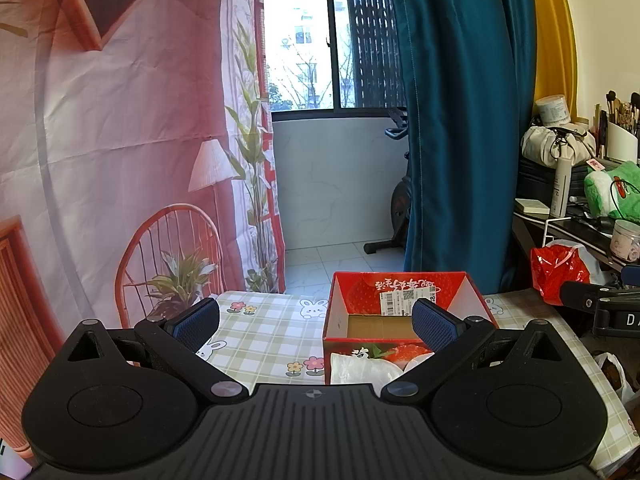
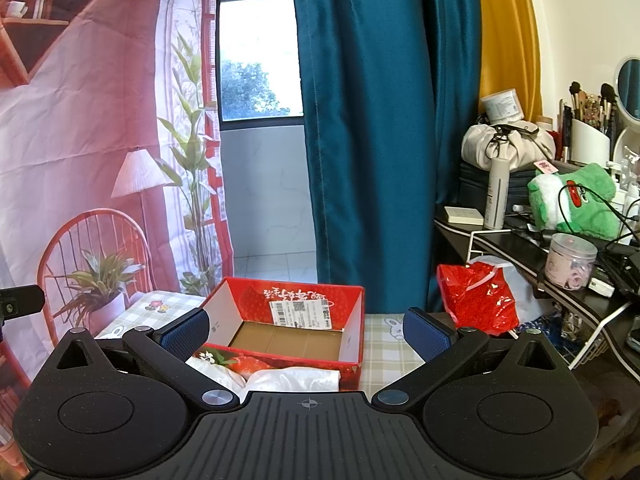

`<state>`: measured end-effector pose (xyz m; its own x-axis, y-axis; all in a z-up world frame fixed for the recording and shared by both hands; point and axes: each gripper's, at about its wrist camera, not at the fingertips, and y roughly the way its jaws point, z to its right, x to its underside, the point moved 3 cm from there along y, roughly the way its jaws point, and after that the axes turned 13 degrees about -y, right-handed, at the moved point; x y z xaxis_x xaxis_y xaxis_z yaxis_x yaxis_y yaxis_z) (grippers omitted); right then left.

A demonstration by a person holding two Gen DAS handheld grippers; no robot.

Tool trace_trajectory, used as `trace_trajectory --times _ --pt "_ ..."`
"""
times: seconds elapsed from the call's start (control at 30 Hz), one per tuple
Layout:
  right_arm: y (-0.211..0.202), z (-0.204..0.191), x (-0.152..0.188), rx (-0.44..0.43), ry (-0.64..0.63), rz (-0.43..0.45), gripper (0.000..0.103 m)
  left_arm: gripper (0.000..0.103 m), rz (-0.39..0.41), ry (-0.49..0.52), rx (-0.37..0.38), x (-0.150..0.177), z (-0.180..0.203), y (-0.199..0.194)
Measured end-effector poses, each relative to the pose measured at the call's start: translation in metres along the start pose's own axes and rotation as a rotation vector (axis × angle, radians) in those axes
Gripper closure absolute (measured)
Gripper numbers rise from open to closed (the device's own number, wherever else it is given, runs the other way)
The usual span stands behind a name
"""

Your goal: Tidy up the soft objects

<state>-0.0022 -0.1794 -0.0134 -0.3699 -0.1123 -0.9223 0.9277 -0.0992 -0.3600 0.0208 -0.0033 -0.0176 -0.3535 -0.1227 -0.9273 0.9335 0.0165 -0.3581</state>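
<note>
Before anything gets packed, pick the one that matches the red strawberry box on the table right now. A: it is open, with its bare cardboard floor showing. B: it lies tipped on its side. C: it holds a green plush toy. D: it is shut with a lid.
A: the red strawberry box stands upright and lidless, its brown floor bare, with the white soft items lying outside, in front of its near wall.

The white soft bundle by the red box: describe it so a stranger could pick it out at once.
Start at the table with the checked bunny tablecloth, then find the open red strawberry box on it. The white soft bundle lies against the box's near outer wall, just ahead of the open right gripper. It is the only crumpled white thing there; the box itself shows only bare cardboard inside.
</note>
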Motion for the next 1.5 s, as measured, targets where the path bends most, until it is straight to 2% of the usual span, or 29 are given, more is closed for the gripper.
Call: trace_trajectory --times 0.37,0.5,0.7,0.83,1.0,1.27,1.5 --pt "0.0 0.0 0.0 -0.003 0.009 0.004 0.0 0.0 0.012 0.008 -0.007 0.0 0.003 0.0" --pt "0.005 0.003 0.002 -0.04 0.053 0.02 0.0 0.0 0.045 0.059 -0.051 0.004 0.006 0.007" --pt "0.021 0.006 0.021 -0.072 0.067 0.096 0.0 0.0 0.009 0.069 -0.048 0.015 0.005 0.032" --pt "0.044 0.007 0.036 -0.057 0.061 0.051 0.001 0.0 -0.026 0.056 -0.046 0.029 0.002 0.054" --pt "0.066 0.003 0.061 -0.016 0.039 0.046 0.0 0.0 -0.043 0.049 -0.043 0.046 -0.003 0.078" --pt "0.1 0.0 0.093 -0.054 0.05 -0.042 0.001 0.0 -0.08 -0.061 -0.015 0.069 -0.016 0.113" --pt "0.118 -0.011 0.113 -0.079 -0.001 -0.096 0.001 0.0 -0.154 0.028 -0.052 0.092 -0.012 0.14"
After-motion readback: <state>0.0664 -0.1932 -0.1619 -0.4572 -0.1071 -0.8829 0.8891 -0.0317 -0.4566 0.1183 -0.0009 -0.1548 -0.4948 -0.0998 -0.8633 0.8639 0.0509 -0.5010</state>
